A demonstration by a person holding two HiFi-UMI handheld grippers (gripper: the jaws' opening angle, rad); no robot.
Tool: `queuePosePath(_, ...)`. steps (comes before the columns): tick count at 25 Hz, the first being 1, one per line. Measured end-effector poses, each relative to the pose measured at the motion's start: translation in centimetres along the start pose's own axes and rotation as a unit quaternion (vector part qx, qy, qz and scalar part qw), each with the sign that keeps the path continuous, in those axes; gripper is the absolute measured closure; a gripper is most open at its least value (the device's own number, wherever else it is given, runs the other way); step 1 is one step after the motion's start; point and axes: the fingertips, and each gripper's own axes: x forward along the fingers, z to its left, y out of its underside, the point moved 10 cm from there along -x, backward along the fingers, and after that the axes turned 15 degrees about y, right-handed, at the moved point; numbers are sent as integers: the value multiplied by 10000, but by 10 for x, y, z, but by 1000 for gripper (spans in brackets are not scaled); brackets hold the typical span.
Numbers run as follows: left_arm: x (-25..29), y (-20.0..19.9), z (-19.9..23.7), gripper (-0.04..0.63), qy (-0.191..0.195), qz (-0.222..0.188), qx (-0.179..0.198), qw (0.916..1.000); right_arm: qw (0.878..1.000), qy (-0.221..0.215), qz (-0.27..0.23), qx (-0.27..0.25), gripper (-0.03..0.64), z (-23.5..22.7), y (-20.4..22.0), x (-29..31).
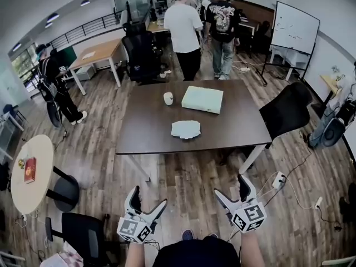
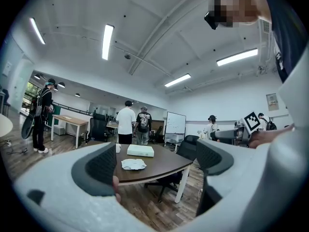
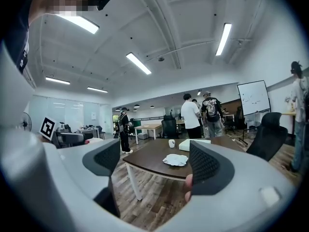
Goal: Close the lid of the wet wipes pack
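Wet wipes pack (image 1: 186, 129): lies flat on the bench (image 1: 144, 138), near its front edge and about midway along it.
Direction from the tools: the pack is at 12 o'clock from the person, well apart from both tools. Bare floor and the bench's front edge lie between.
Long axis: in the head view the pack's longer side runs 9 to 3 o'clock, parallel to the bench's front edge.
Left tool (image 1: 148, 198): jaws wide apart and empty. From it the pack is at about 1 o'clock.
Right tool (image 1: 230, 186): jaws wide apart and empty. From it the pack is at about 11 o'clock.
Nearer hand: neither is plainly nearer, as the pack sits almost centred between the two.
Lid: too small to tell how it stands or at which end it hinges.
Neighbours: a pale box (image 1: 202, 99) at 1 o'clock beyond the pack, and a cup (image 1: 168, 98) at 11 o'clock; both are clear of it.
Coming move: likely a straight advance to the bench before either tool can reach down to the pack.
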Motion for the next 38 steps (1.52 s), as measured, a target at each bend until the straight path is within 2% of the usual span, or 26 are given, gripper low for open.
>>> queuePosePath(12, 5, -1, 5, 84, 358, 61, -34, 9993, 9997, 236, -35, 14, 169, 10, 5, -10)
queuePosePath(14, 3, -1, 7, 84, 356, 28, -53, 9993, 9997, 227, -68, -38, 196, 12, 5, -7)
queuePosePath(23, 13, -2, 24, 84, 346, -185, -70, 9992, 9996, 209, -201, 21, 199, 10, 5, 19)
queuePosePath(28, 21, -1, 34, 83, 372, -141, -11, 9992, 9993, 300, -229, 0, 225, 5, 10, 29)
queuePosePath(38, 54, -3, 64, 83, 381, 7, 47, 9993, 9995, 318, -80, 41, 222, -12, 12, 75)
